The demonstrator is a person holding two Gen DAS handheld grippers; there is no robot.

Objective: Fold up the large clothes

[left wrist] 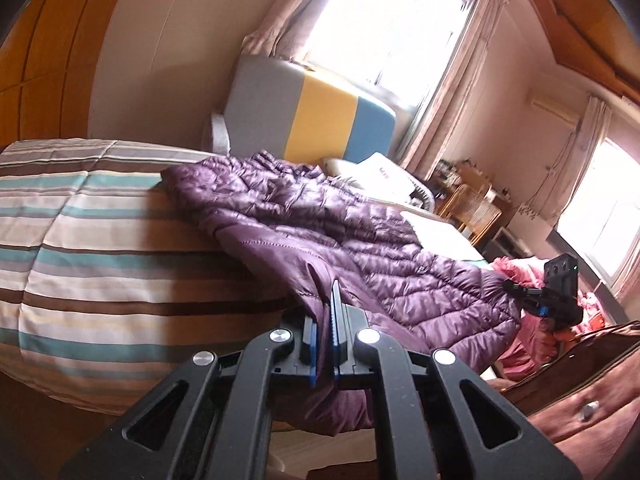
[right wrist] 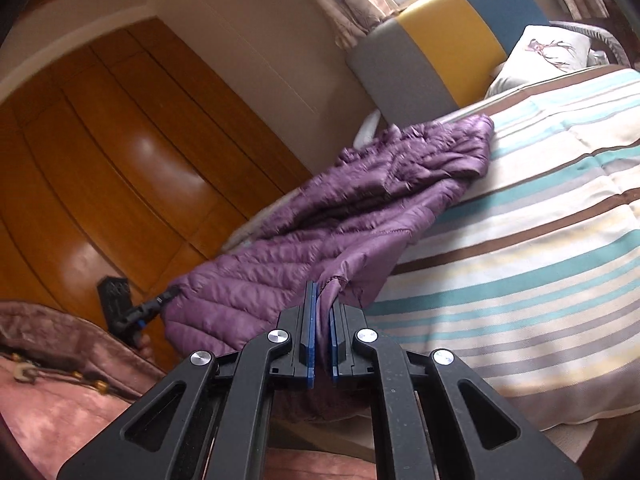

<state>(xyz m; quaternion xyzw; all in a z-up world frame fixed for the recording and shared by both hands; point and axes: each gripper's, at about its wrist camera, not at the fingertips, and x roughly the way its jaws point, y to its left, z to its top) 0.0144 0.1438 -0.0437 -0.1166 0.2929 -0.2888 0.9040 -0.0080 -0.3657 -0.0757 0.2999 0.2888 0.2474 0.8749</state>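
Between the blue pads of the left gripper (left wrist: 325,316) sits a pinch of hem from the purple quilted down jacket (left wrist: 320,232), clamped tight; the right gripper (right wrist: 323,312) is likewise clenched on another part of the same hem, the cloth bunched between its jaws. From both grips the jacket slopes away and lies across the striped cotton quilt (right wrist: 540,208), its far end near the grey, yellow and blue padded headboard (left wrist: 316,120). It looks light, soft and puffy, and its shiny shell probably slips easily, so stitched hems and seams seem the safest holds. A pink garment (left wrist: 532,332) lies just beyond the jacket's edge.
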